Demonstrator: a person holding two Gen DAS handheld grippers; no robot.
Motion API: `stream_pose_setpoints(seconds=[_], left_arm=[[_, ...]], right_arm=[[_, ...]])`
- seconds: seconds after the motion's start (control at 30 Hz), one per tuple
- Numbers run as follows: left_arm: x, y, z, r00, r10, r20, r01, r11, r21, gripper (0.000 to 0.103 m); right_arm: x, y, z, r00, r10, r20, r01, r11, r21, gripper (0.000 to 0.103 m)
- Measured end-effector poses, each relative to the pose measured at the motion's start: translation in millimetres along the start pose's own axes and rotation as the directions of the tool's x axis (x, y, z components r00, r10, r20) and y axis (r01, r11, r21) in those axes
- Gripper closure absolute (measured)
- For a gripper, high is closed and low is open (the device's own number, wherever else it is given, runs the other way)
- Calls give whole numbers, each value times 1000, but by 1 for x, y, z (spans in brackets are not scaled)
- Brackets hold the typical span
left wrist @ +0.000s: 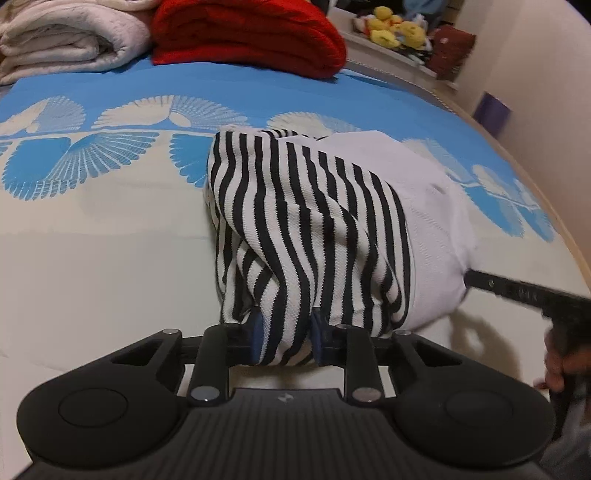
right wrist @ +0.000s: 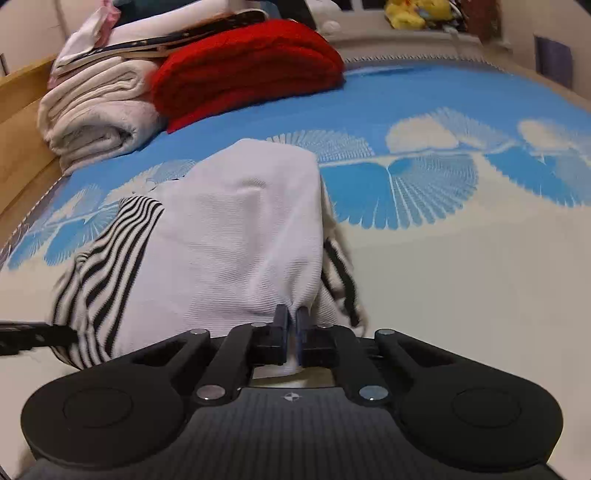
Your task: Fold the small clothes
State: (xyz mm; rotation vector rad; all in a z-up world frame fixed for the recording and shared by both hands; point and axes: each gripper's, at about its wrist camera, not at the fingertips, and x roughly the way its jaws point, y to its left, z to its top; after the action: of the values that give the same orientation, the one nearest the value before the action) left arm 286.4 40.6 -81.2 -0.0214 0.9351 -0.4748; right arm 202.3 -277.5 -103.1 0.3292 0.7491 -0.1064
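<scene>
Left claw (left wrist: 284, 341): narrowed onto a bunched fold of the garment's (left wrist: 314, 229) striped portion, cloth pinched between the blue pads. Right claw (right wrist: 291, 332): almost fully closed on a thin edge of the same garment's (right wrist: 229, 236) white portion.

Position of the garment: it lies on the bed (left wrist: 92, 258), directly ahead of both claws at 12 o'clock, its near edge lifted off the sheet by the two grips. In the left view the striped part sits toward 11 o'clock and the white part toward 1 o'clock; the right claw's arm enters at 3 o'clock.

Progress, as judged: the item is gathered and held at two points, but it remains bulky and uneven, with no flat, squared fold visible. The fold appears to be at an early or middle stage; laying the edge over, flattening and releasing are outstanding. How many folds are already made cannot be determined.

Further back, at 11 to 12 o'clock, a red blanket (right wrist: 251, 70) and a cream blanket (right wrist: 96, 114) lie folded side by side, touching. Beyond them, yellow soft toys (left wrist: 397, 27) sit on a ledge at 1 o'clock.
</scene>
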Motion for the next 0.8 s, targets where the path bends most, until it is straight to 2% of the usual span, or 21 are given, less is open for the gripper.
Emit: stream_pose_setpoints(seconds=[0.03, 0.07, 0.1, 0.13, 0.2, 0.23, 0.3, 0.37, 0.4, 0.43, 0.47, 0.5, 0.53, 0.57, 0.6, 0.63, 0.67, 0.7, 0.73, 0.77, 0.8], left_arm=[[-1, 4, -2, 1000, 9, -7, -9, 1000, 9, 79], [-1, 7, -3, 1000, 17, -11, -17, 1000, 20, 80], [-3, 11, -5, 1000, 22, -10, -22, 999, 34, 87], [-6, 13, -7, 999, 35, -2, -34, 998, 50, 103], [-12, 19, -12, 985, 164, 43, -168, 981, 98, 103], [-14, 27, -11, 981, 189, 42, -192, 978, 85, 103], [-18, 46, -12, 986, 166, 27, -166, 986, 13, 103], [-22, 48, -18, 997, 65, 30, -66, 998, 24, 102], [-23, 42, -22, 998, 47, 32, -49, 997, 55, 98], [-21, 34, -27, 999, 40, 30, -43, 994, 99, 81], [-15, 24, -33, 999, 38, 16, -40, 988, 149, 69], [-9, 17, -37, 999, 37, -1, -36, 982, 184, 48], [-2, 9, -40, 999, 35, -15, -31, 977, 211, 39], [6, 2, -42, 999, 35, -23, -29, 971, 239, 38], [14, -3, -44, 999, 44, -23, -37, 967, 253, 38], [21, -6, -43, 998, 60, -15, -54, 967, 248, 39], [26, -4, -43, 998, 64, -7, -60, 972, 226, 46], [31, -2, -40, 999, 38, -21, -33, 980, 198, 73], [32, 0, -39, 998, 53, -32, -46, 981, 186, 85], [31, 2, -37, 998, 59, -31, -52, 980, 194, 86], [30, 6, -39, 997, 68, -48, -58, 980, 193, 94]], right_arm=[[1, -7, 0, 1000, 12, -6, -12, 1000, 23, 102], [2, -13, 1, 1000, -10, -8, 11, 999, 41, 103], [3, -19, 0, 1000, -9, -10, 9, 999, 49, 103], [4, -24, 0, 1000, 7, -16, -6, 997, 72, 103], [3, -24, -1, 1000, 13, -4, -12, 997, 72, 103], [4, -21, -1, 1000, 0, -3, 0, 999, 47, 103], [5, -20, -1, 1000, 3, -9, -2, 998, 65, 103], [3, -20, 1, 1000, 3, -8, -2, 997, 82, 103], [1, -20, 1, 1000, 2, -11, -1, 996, 94, 99], [-1, -19, 2, 1000, -2, -14, 4, 995, 99, 98], [-4, -17, 2, 1000, -4, -14, 5, 996, 84, 90], [-8, -15, 2, 1000, -5, -9, 6, 998, 61, 72], [-11, -12, 1, 1000, -6, 3, 6, 999, 40, 62], [-13, -10, 0, 1000, -3, 12, 3, 1000, 20, 47], [-13, -7, -2, 1000, 2, 17, -2, 1000, -1, 44], [-11, -5, -3, 1000, 4, 15, -4, 1000, -15, 44], [-7, -4, -5, 1000, 7, 13, -7, 1000, -16, 44], [-2, -4, -6, 1000, 21, 12, -20, 1000, -10, 47], [3, -5, -6, 999, 50, 3, -50, 999, -7, 69], [9, -4, -6, 998, 66, -13, -66, 998, -12, 97], [10, -3, -5, 998, 53, -17, -54, 998, -24, 98]])
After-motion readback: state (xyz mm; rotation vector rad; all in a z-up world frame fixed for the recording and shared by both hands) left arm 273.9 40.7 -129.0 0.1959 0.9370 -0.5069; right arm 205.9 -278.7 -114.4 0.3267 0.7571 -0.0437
